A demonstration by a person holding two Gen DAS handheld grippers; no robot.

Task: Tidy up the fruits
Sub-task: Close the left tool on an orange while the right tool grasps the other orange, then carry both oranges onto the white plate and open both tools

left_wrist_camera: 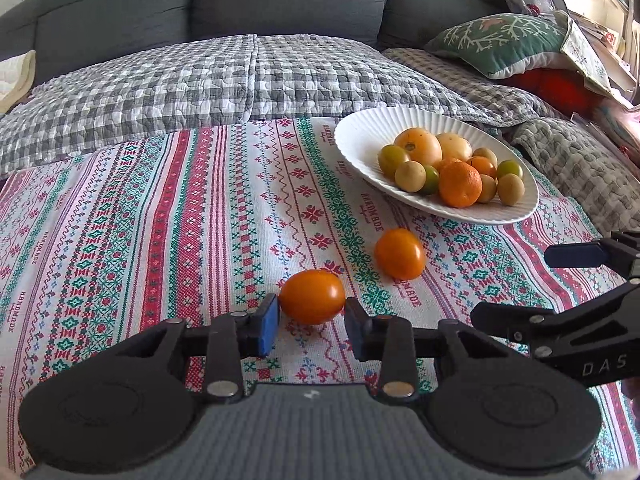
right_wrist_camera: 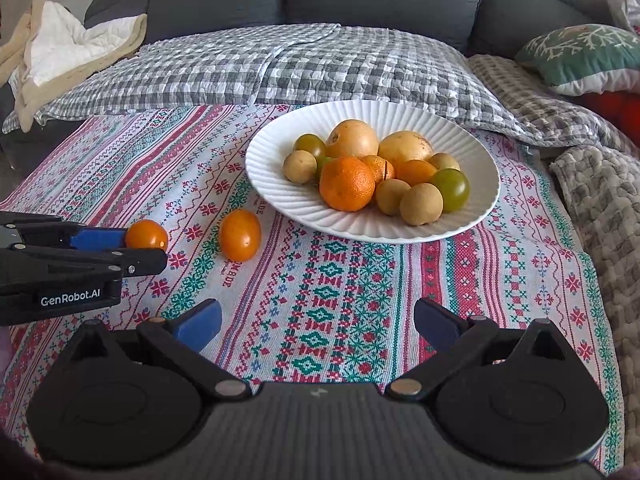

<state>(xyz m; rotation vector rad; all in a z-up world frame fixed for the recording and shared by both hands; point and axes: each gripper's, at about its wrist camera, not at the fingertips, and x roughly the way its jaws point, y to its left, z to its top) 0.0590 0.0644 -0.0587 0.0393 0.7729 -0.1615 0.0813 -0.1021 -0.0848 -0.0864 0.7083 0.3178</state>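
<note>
Left gripper point(left_wrist_camera: 311, 320) fingers pinch an orange tomato point(left_wrist_camera: 312, 296); next, lift toward the plate point(left_wrist_camera: 360, 136). Right gripper point(right_wrist_camera: 318, 322) fingers wide, empty.

Left gripper point(left_wrist_camera: 311, 320): black two-finger tool with blue pads point(left_wrist_camera: 271, 317), angled downward, jaws narrowed onto a small orange tomato point(left_wrist_camera: 312, 297) between them. Right gripper point(right_wrist_camera: 318, 326): matching black tool with blue pads point(right_wrist_camera: 199, 325), angled downward, jaws spread wide, nothing between them.

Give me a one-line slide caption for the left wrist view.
Left gripper closes around an orange tomato on the patterned cloth, near a white plate of fruit.
</note>
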